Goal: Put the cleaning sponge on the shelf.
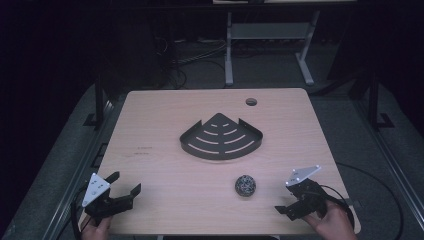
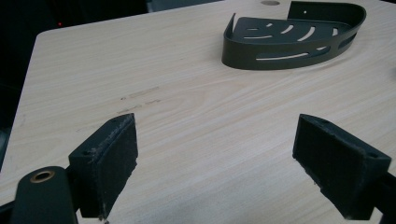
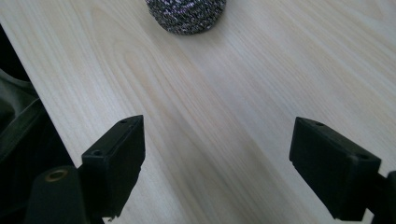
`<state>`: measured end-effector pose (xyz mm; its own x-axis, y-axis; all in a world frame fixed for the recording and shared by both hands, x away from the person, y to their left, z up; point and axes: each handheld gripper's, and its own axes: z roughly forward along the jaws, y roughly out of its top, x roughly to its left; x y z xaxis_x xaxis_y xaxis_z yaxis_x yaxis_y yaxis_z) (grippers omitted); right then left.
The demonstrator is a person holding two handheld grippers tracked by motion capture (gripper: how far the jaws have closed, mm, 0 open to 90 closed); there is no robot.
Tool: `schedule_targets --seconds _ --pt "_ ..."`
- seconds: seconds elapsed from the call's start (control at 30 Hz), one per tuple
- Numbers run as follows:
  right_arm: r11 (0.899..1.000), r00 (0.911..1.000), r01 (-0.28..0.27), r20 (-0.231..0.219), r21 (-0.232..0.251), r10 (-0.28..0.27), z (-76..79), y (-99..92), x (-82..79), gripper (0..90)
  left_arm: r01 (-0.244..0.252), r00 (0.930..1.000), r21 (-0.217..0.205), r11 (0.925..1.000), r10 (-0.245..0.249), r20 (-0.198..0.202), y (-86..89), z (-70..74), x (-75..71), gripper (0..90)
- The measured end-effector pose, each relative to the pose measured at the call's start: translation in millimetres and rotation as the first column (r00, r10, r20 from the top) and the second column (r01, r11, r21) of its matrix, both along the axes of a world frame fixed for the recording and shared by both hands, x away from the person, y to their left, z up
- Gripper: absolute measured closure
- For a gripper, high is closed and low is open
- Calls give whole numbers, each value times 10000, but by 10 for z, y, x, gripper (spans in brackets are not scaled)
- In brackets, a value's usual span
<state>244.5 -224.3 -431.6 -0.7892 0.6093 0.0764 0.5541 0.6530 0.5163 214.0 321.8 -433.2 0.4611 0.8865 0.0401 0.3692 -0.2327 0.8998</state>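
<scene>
A black slotted corner tray [image 1: 221, 138] lies at the middle of the wooden table [image 1: 165, 170]; its curved wall faces me, and the left gripper view has the tray [image 2: 289, 39] at top right. A round steel-wool scrubber [image 1: 246, 185] rests on the table in front of the tray; the scrubber [image 3: 186, 14] sits at the top edge of the right gripper view. My left gripper [image 1: 125, 184] hovers open over the near left corner, nothing between its jaws. My right gripper [image 1: 286, 200] is open at the near right, to the right of the scrubber and apart from it.
A round cable hole [image 1: 251, 102] is in the table's far right part. Beyond the table stand a white desk frame [image 1: 270, 45] and loose cables on the dark floor. The table's near edge runs close under both grippers.
</scene>
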Motion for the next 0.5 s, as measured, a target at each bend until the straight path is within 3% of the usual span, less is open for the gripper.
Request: schedule_targets --seconds 0.5 --pt "9964 9975 -708 -4 -459 709 77 224 90 179 -20 10000 -7 10000 20 12 7 2 0 132"
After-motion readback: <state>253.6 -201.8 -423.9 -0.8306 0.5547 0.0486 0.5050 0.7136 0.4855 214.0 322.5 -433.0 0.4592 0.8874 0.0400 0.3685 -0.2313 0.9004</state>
